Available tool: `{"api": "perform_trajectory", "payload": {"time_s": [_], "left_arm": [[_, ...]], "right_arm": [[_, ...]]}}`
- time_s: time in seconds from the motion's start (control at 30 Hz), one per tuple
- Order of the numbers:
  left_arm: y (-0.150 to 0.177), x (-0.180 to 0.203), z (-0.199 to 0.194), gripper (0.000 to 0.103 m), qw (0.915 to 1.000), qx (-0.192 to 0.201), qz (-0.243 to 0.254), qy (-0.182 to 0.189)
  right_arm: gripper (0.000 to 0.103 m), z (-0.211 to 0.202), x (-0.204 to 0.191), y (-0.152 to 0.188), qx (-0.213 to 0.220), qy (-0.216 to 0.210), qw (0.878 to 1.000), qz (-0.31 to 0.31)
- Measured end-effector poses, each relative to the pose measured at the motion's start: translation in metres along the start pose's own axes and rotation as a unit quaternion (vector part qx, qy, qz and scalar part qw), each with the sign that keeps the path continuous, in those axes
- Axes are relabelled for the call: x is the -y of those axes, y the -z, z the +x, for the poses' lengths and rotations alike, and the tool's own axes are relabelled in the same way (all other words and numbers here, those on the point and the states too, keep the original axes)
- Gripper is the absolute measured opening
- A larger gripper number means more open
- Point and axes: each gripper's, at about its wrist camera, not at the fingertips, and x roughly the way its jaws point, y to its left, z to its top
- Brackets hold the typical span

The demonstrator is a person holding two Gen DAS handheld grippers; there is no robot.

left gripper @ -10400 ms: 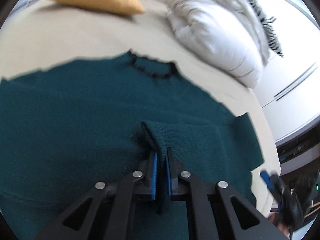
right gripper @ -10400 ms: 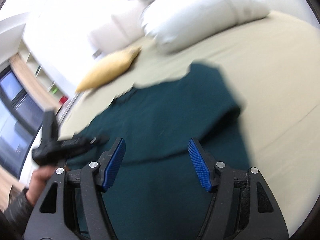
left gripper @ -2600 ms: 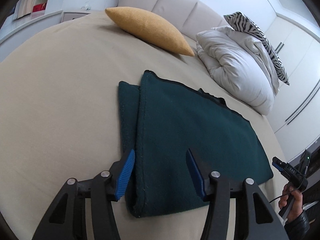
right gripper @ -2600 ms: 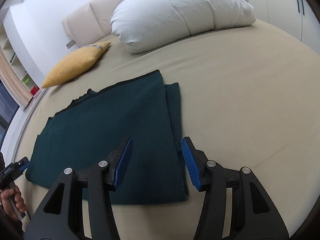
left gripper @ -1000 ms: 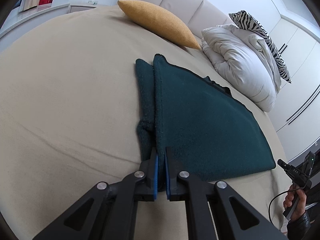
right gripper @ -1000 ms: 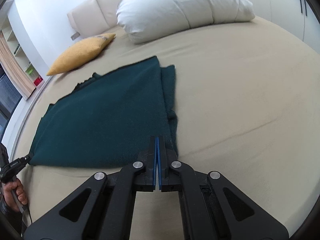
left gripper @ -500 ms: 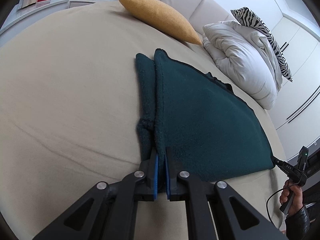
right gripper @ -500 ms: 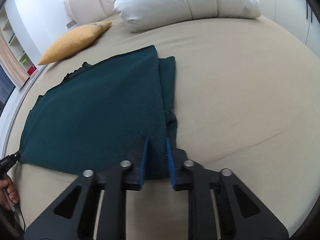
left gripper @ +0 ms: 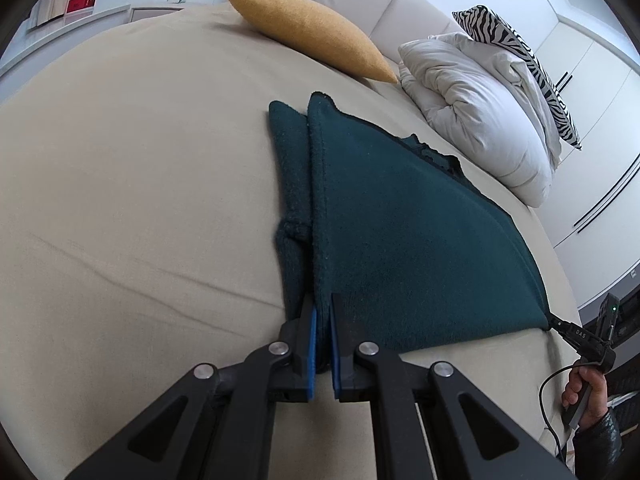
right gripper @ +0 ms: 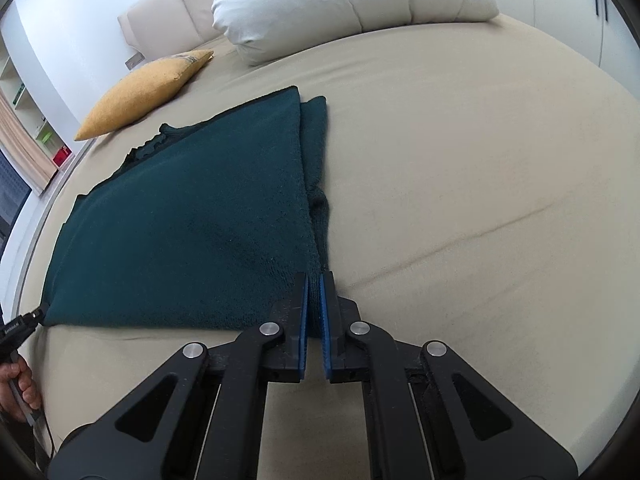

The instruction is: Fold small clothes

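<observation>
Nearest in each wrist view, a tool is nipped onto a near corner of the sweater. The left tool has its pads drawn almost together with a thin fold of the knit pinched between them, at the garment's left near corner. The right tool is likewise nearly closed on the right near corner.

The step in hand looks like the last fold: sleeves are already tucked in, showing as a narrow strip along each side, and both near corners are gripped. The next move calls for lifting both corners evenly and carrying them forward onto the far edge, keeping the hem taut so the tucked strips do not slide out.

Ahead of the tools the sweater lies flat on the bed. Beyond it rest a yellow cushion and a white duvet.

No containers are in view.
</observation>
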Motion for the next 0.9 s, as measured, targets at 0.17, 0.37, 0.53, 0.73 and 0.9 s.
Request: {"api": "perform_trajectory", "payload": {"time_s": [0.17,0.37,0.53,0.73,0.9], "left_arm": [[0.005,-0.001,-0.001,0.006,1.0000,0.001,0.003,0.003],[0.010,0.000,-0.003,0.006,1.0000,0.001,0.006,0.003],[0.012,0.000,-0.002,0.007,1.0000,0.004,0.004,0.001],[0.014,-0.003,-0.007,0.008,0.9999,0.007,-0.001,0.016],[0.008,-0.003,-0.027,0.024,0.9997,0.020,-0.012,-0.008]], "right_arm": [[0.004,0.004,0.003,0.002,-0.001,-0.004,1.000,0.008],[0.004,0.008,0.006,0.003,-0.004,-0.005,1.000,0.012],[0.006,0.011,0.009,0.002,-0.006,-0.009,1.000,0.022],[0.033,0.002,0.009,0.000,-0.003,0.001,1.000,0.029],[0.051,-0.026,0.006,-0.014,0.053,0.025,0.997,0.053]]}}
